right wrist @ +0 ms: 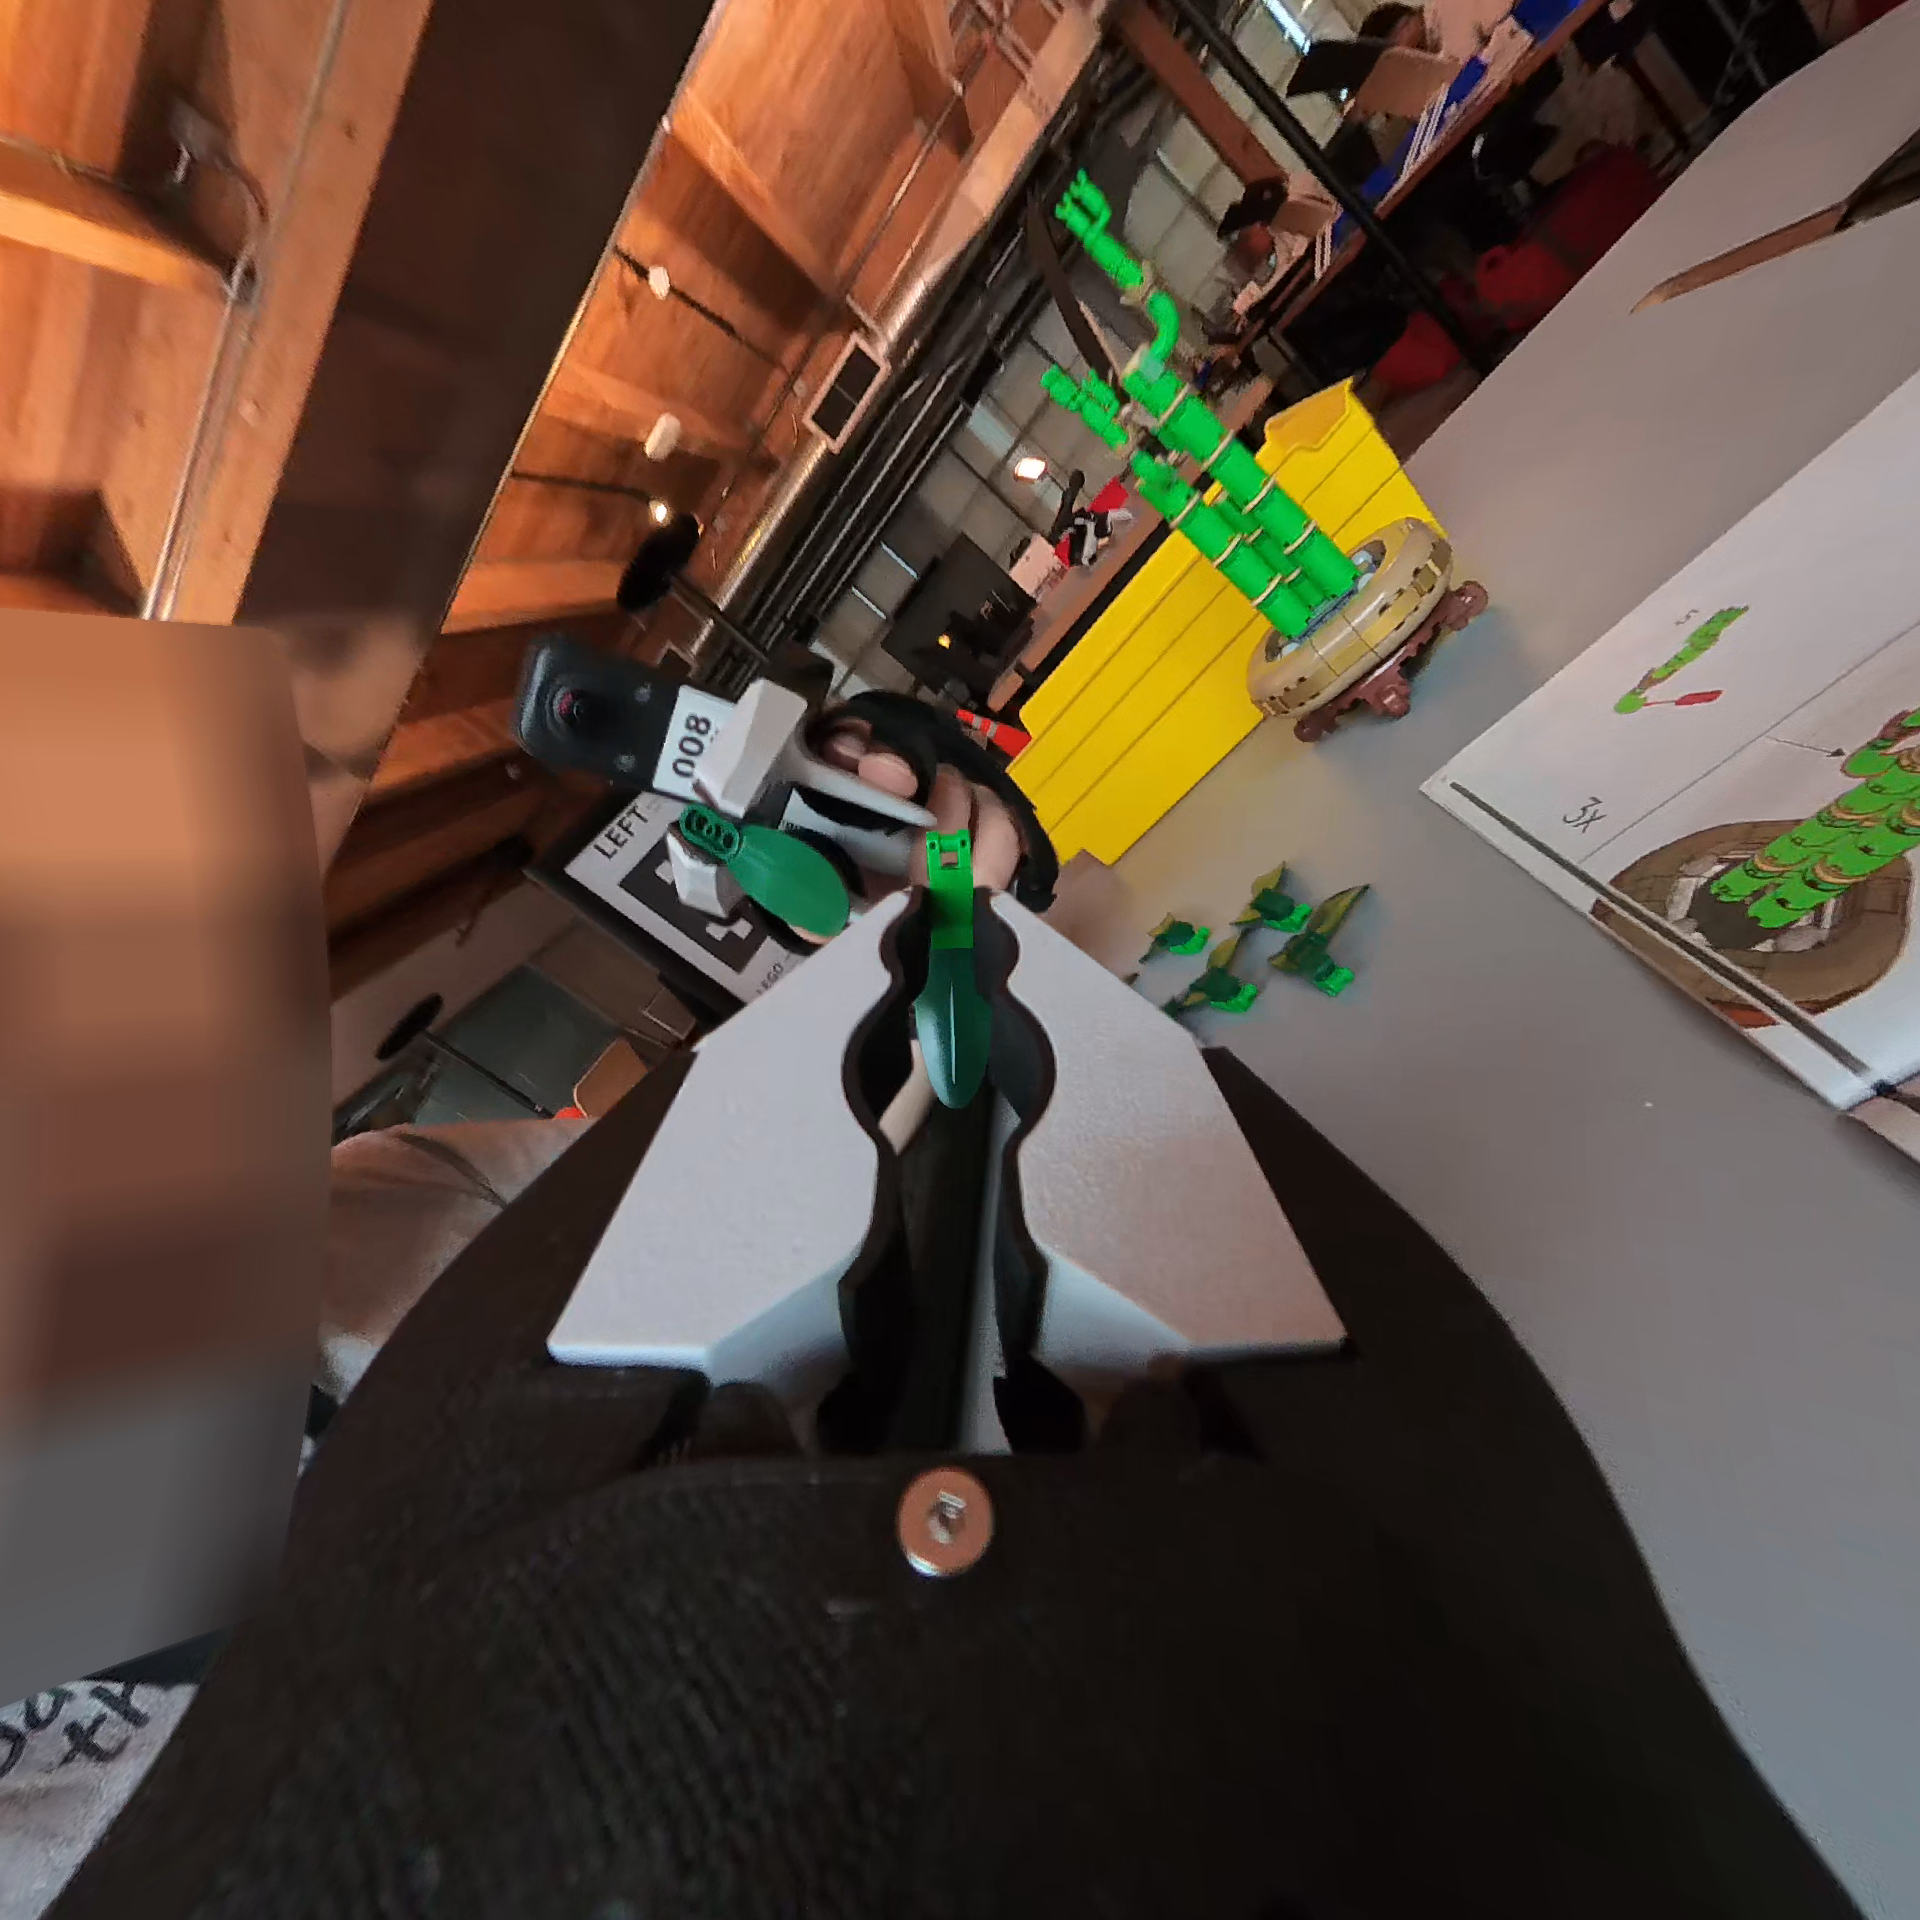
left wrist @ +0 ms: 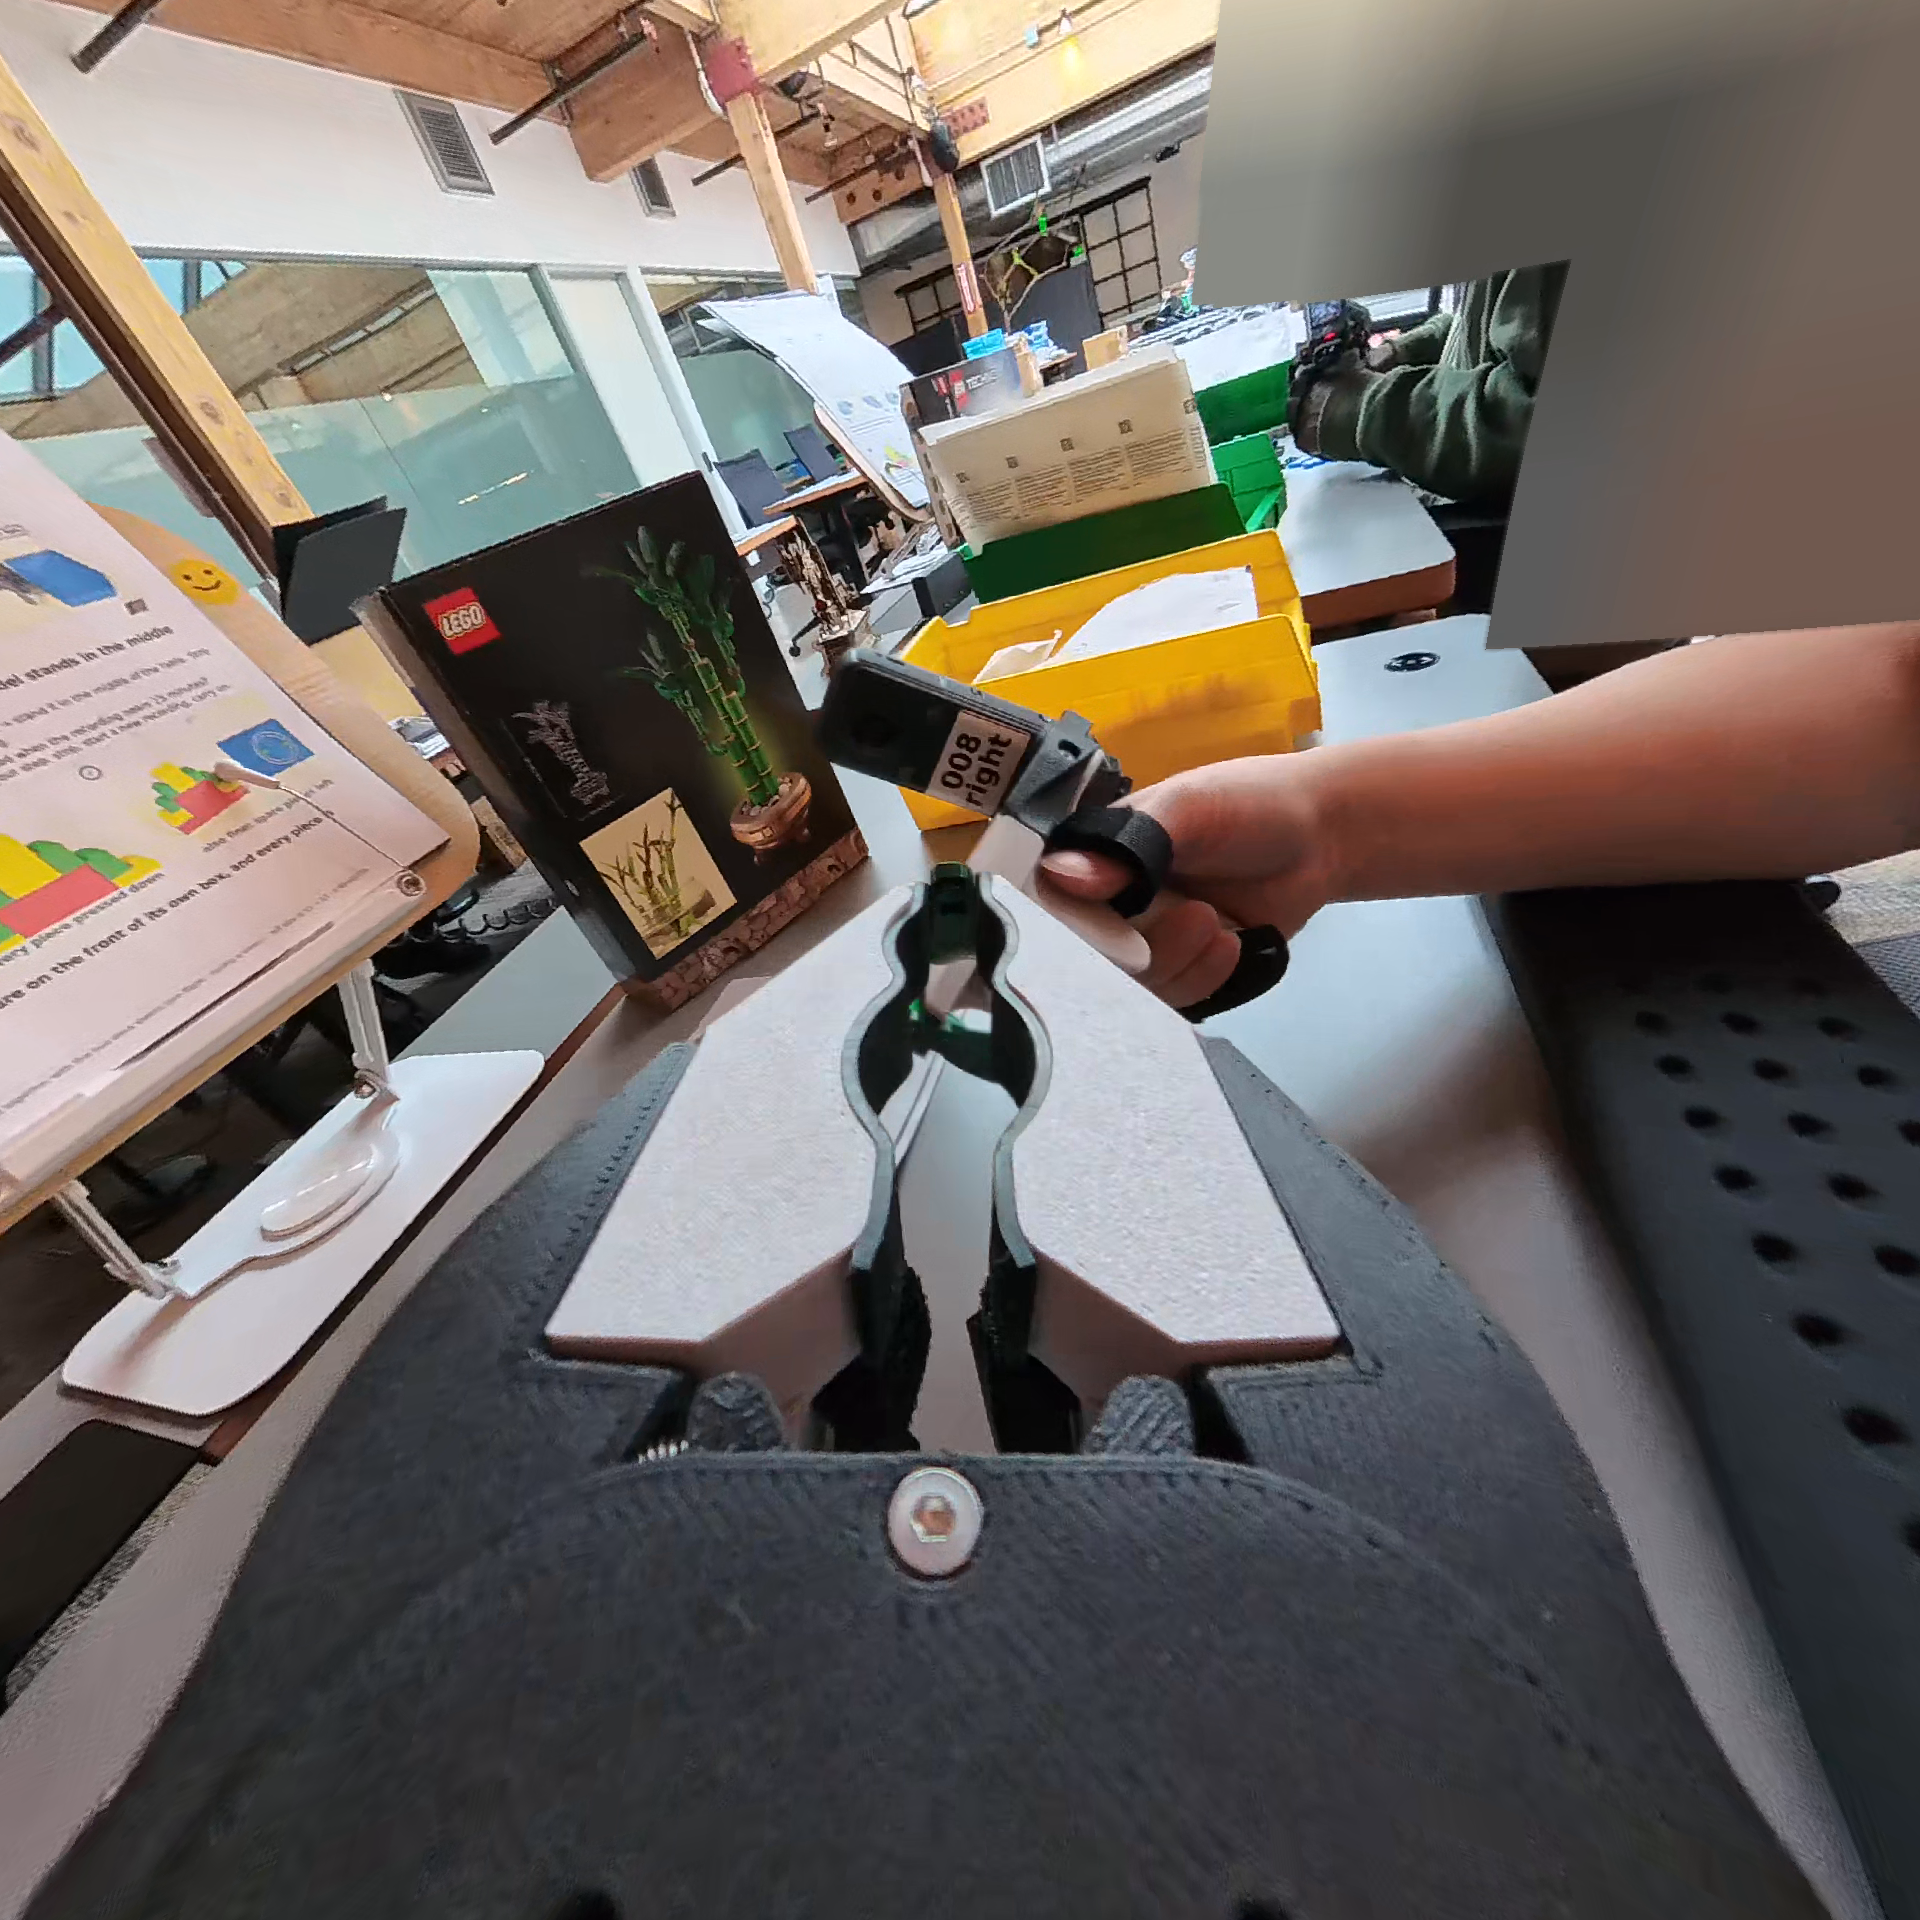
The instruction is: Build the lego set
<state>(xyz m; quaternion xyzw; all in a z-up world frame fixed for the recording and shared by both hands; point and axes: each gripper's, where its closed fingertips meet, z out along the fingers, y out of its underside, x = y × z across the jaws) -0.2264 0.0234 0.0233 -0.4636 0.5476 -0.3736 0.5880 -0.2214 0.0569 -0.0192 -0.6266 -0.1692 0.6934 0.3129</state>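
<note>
My left gripper (left wrist: 948, 896) is shut on a dark green leaf piece (left wrist: 945, 920) at its tips, held above the table. In the right wrist view the left gripper (right wrist: 707, 854) holds that broad dark leaf (right wrist: 795, 883) up in the air. My right gripper (right wrist: 951, 906) is shut on a narrow leaf with a bright green clip end (right wrist: 948, 961). In the left wrist view a white finger (left wrist: 1006, 860) of the right gripper reaches in just behind my left tips. The two leaves are close together, apart. The green bamboo model (right wrist: 1236, 488) stands in its tan pot on the table, far right.
Several loose leaf pieces (right wrist: 1247, 951) lie on the grey table near the open instruction booklet (right wrist: 1714, 810). Yellow bins (left wrist: 1143, 665) (right wrist: 1153, 686) stand behind. The set's box (left wrist: 623, 727) stands upright at left, next to a paper stand (left wrist: 187, 831). A person's arm (left wrist: 1507, 790) crosses from the right. The gap from one gripper's tips to the other's is roughly 5 cm.
</note>
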